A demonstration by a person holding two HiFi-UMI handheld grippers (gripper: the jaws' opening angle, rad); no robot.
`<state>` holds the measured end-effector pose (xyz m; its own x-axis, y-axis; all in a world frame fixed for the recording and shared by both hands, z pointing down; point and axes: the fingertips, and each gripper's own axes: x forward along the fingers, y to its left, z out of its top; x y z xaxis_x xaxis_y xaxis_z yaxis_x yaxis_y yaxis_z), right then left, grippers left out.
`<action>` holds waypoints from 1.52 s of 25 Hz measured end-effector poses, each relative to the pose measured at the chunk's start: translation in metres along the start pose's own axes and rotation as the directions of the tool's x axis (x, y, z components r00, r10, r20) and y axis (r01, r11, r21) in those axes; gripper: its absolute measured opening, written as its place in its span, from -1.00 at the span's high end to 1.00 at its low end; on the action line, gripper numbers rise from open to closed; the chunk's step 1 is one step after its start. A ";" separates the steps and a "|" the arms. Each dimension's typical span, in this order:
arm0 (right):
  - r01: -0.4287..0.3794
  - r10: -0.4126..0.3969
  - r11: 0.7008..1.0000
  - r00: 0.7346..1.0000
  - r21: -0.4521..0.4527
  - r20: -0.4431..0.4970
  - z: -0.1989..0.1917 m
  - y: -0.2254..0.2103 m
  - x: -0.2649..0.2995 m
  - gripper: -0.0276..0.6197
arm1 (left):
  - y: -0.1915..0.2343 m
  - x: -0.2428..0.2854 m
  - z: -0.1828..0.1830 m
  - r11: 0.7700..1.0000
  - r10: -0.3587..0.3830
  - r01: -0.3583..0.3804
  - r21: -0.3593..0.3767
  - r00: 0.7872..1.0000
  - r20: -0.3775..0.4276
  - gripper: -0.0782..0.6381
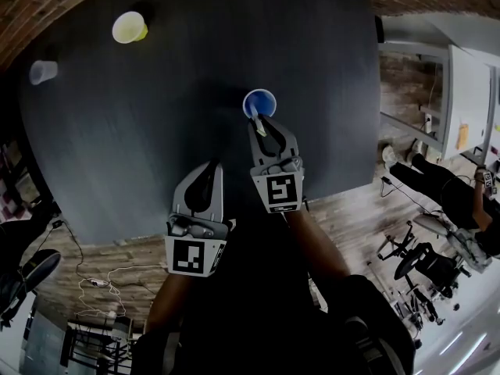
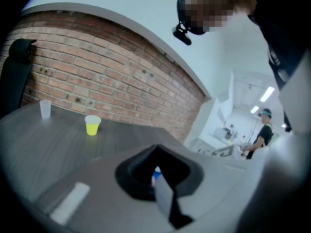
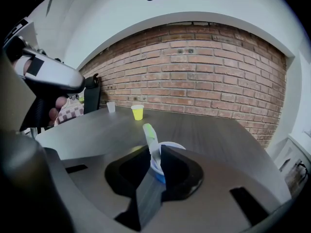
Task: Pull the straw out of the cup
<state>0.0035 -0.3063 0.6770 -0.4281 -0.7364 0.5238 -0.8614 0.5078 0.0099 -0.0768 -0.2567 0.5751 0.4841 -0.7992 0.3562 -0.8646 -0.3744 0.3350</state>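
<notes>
A blue cup (image 1: pixel 259 101) stands near the middle of the dark round table (image 1: pixel 156 131). A pale green and white straw (image 3: pixel 150 136) rises from the blue cup (image 3: pixel 170 149), tilted toward me. My right gripper (image 1: pixel 262 125) is shut on the straw (image 1: pixel 259 124) just over the cup's near rim, and in the right gripper view the right gripper (image 3: pixel 154 153) pinches the straw low down. My left gripper (image 1: pixel 211 166) hangs shut and empty over the table's near edge, to the left of and behind the right one. Past the left gripper (image 2: pixel 158 179) only a sliver of the cup shows.
A yellow cup (image 1: pixel 129 27) and a clear cup (image 1: pixel 42 71) stand at the table's far left, well away from both grippers. A brick wall (image 3: pixel 204 72) lies beyond the table. A person (image 1: pixel 445 186) and office chairs are on the floor at right.
</notes>
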 end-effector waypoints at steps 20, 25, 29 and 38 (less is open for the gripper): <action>0.043 -0.042 0.999 0.999 -0.009 0.034 0.013 0.001 -0.012 0.77 | -0.002 -0.024 0.004 1.000 0.013 -0.013 0.010 0.999 0.035 0.77; 0.058 -0.057 0.998 0.997 -0.008 0.051 0.021 0.003 -0.018 0.77 | -0.005 -0.031 0.010 1.000 0.015 -0.016 0.021 0.998 0.060 0.77; 0.066 -0.065 0.998 0.996 -0.012 0.065 0.028 0.005 -0.025 0.77 | -0.010 -0.036 0.016 1.000 0.013 -0.015 0.020 0.997 0.075 0.77; 0.098 -0.098 0.995 0.989 0.005 0.108 0.048 0.006 -0.048 0.77 | -0.023 -0.052 0.030 0.998 -0.008 0.002 0.056 0.993 0.122 0.77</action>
<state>0.0059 -0.2891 0.6108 -0.3688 -0.8266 0.4252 -0.9005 0.4312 0.0572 -0.0867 -0.2202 0.5231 0.4714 -0.8473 0.2447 -0.8700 -0.4014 0.2862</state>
